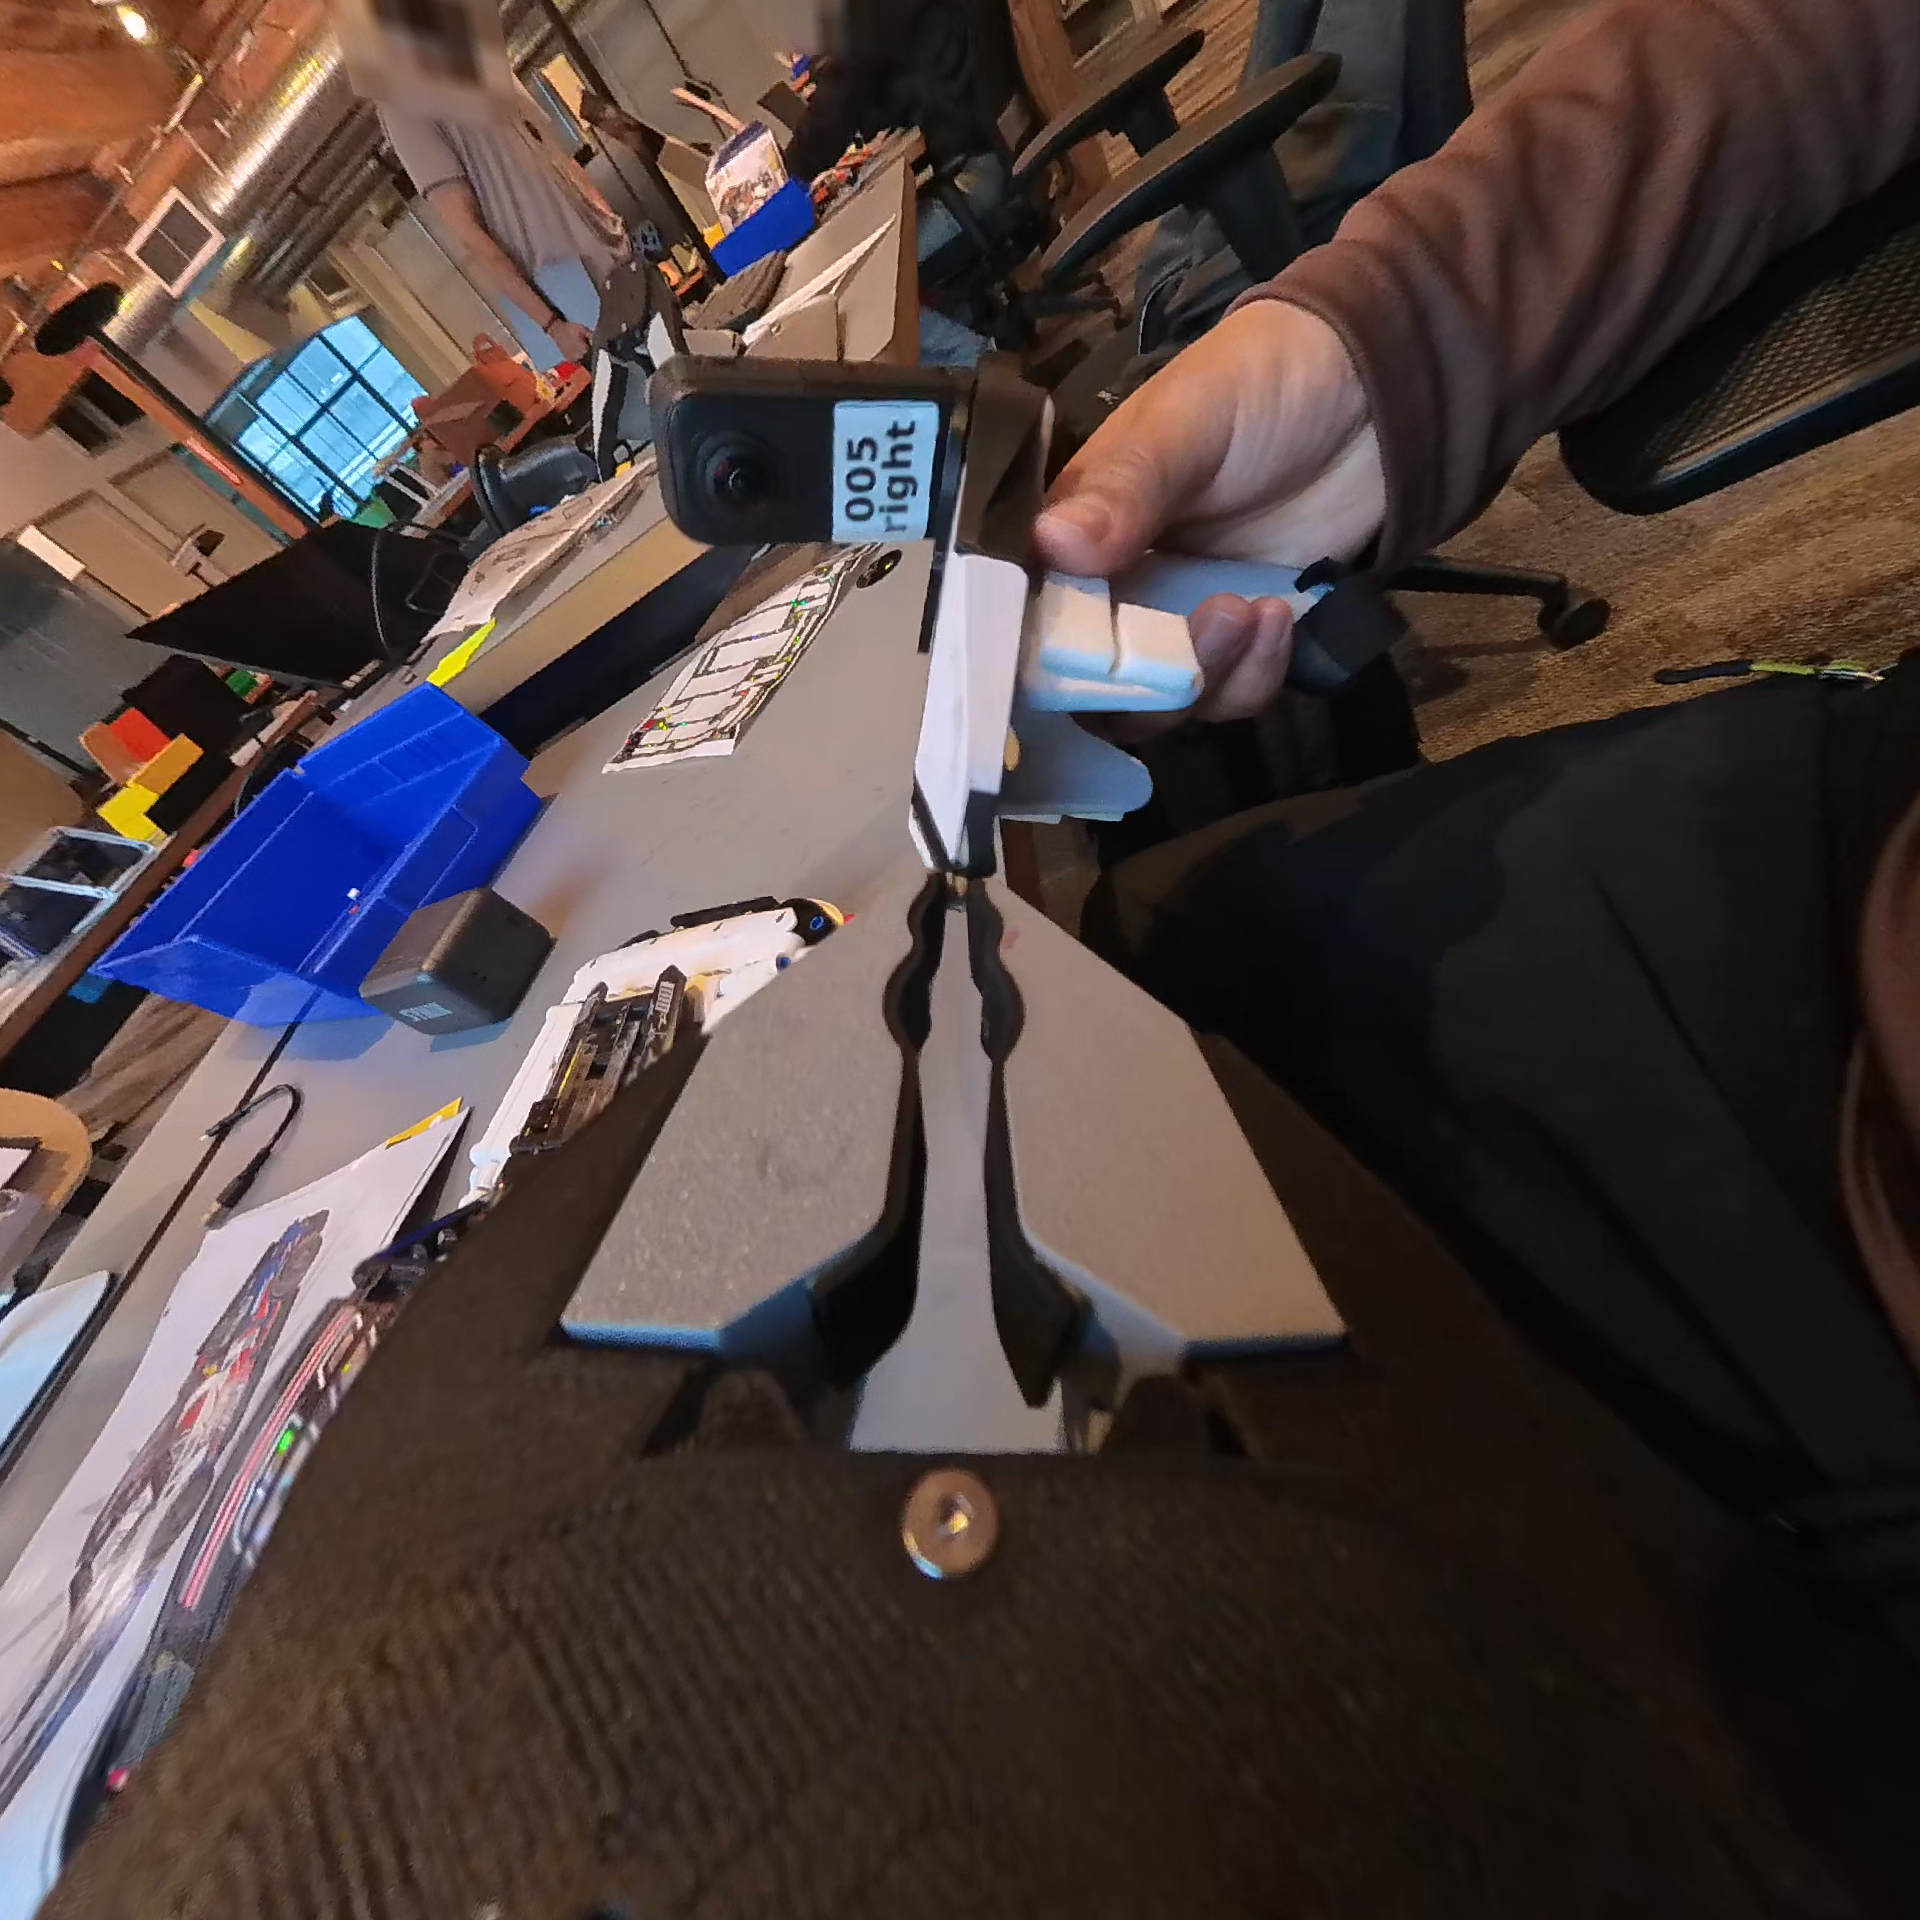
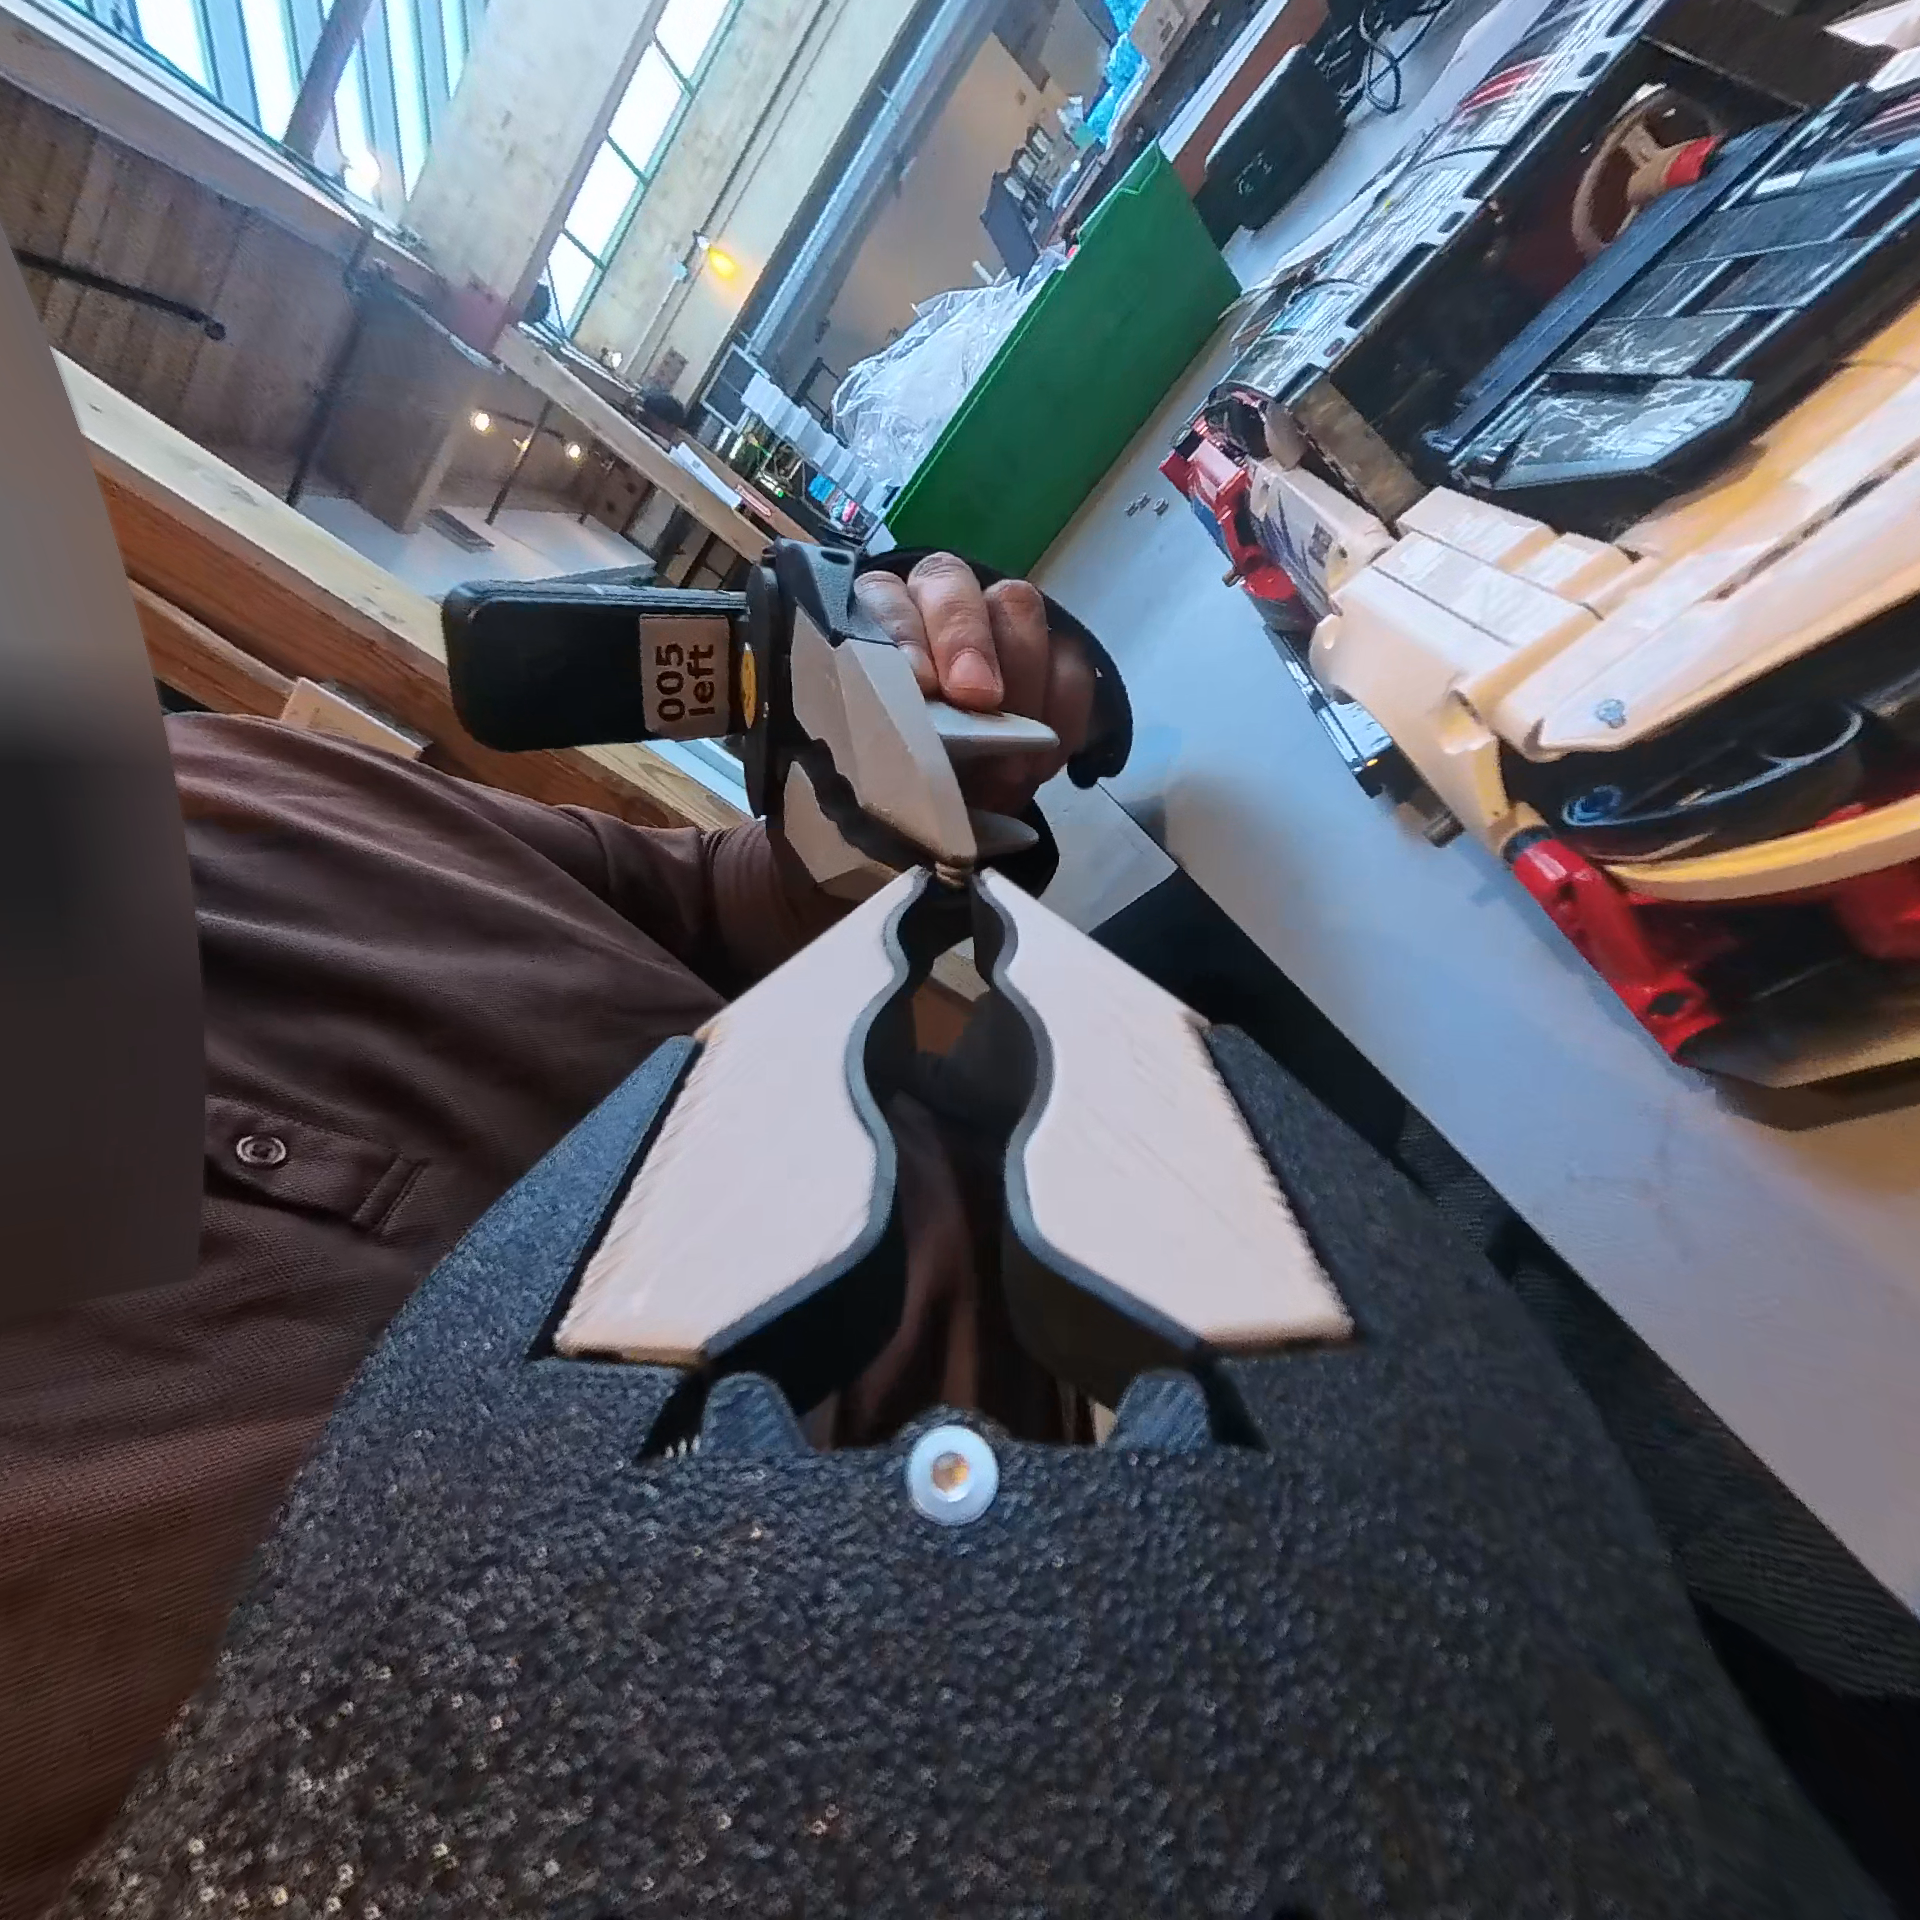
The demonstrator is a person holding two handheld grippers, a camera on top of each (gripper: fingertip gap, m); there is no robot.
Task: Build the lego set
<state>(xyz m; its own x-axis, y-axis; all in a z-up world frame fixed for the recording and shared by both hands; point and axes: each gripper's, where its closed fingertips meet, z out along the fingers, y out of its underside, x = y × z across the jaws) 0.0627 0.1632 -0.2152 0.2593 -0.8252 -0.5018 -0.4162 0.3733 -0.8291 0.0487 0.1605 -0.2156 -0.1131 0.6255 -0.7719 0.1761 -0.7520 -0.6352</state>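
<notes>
The left gripper (image 1: 951,904) and the right gripper (image 2: 951,878) meet tip to tip in the air above the person's lap, off the edge of the counter (image 1: 831,748). Each has its fingers drawn narrow, the tips nearly touching, and a tiny tan piece (image 2: 948,871) sits pinched where the two pairs of tips meet; which pair truly grips it cannot be told. One hand (image 1: 1226,499) wraps the right gripper's handle, and another hand (image 2: 971,644) wraps the left one's.

On the counter nearby lies the Lego car (image 2: 1621,665), white with red and black parts, partly built. Beside it lie two printed instruction sheets: one (image 1: 208,1382) close, one (image 1: 727,675) farther along. A small black box (image 1: 462,961) rests against one blue bin (image 1: 312,862), whose visible interior shows nothing in it. Farther off on the other side stands one green bin (image 2: 1060,364); its contents are hidden. At the back, a second blue bin (image 1: 764,223) sits on another counter.
</notes>
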